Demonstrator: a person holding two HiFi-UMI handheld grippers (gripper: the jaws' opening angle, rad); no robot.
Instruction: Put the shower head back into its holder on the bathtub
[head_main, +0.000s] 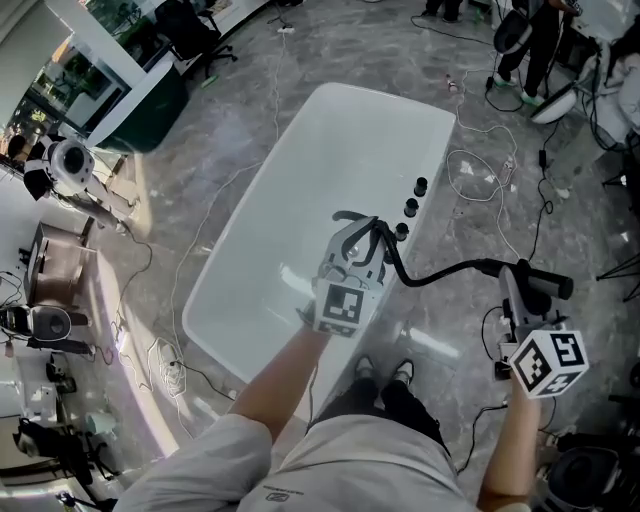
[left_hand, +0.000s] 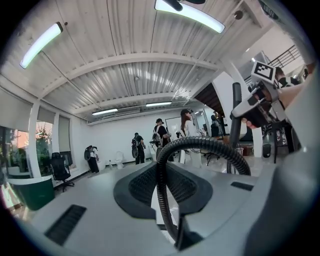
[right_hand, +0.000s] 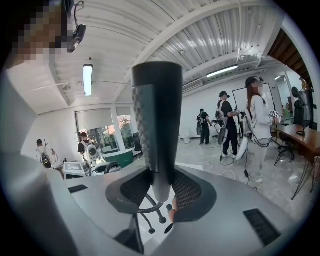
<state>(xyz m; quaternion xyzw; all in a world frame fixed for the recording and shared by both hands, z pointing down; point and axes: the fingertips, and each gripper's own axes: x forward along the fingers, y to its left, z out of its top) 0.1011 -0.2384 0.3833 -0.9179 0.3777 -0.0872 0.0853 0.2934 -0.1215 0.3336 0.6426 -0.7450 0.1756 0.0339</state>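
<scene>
The fingers of the right gripper are clamped on the dark shower head, which is held over the floor beside the white bathtub. The fingers of the left gripper are closed on the black hose above the tub, near three black fittings on its rim.

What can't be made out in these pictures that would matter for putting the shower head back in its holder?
- Docking spot: head view, the three black fittings on the bathtub rim are too small to tell which one takes it.
- Spray face of the shower head: the right gripper view shows only one dark side; in the head view the right gripper covers part.
- Rest of the hose: head view, hidden under the left gripper.
</scene>
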